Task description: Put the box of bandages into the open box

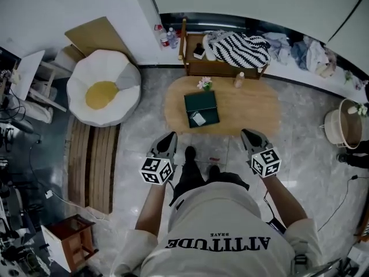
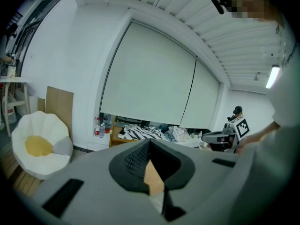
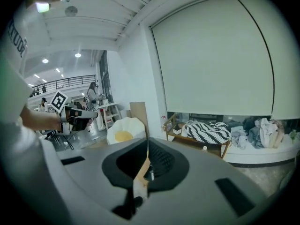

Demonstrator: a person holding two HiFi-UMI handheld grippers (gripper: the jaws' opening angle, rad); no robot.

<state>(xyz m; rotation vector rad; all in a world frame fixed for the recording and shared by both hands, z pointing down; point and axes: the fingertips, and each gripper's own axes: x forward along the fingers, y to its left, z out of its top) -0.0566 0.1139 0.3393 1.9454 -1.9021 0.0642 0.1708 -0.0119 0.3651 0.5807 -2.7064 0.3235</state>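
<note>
Bandages (image 1: pixel 198 118) in open box (image 1: pixel 203 98), left tool (image 1: pixel 170 136), right tool (image 1: pixel 248 133) well back (closed)

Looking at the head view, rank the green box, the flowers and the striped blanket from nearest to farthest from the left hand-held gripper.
1. green box, on the table, near side.
2. flowers, at the table's far edge, behind the box.
3. striped blanket, on the wooden stand beyond the table, further right.

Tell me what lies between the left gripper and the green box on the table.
Head view: between the left gripper and the green box there is only bare floor and wooden table top.
</note>
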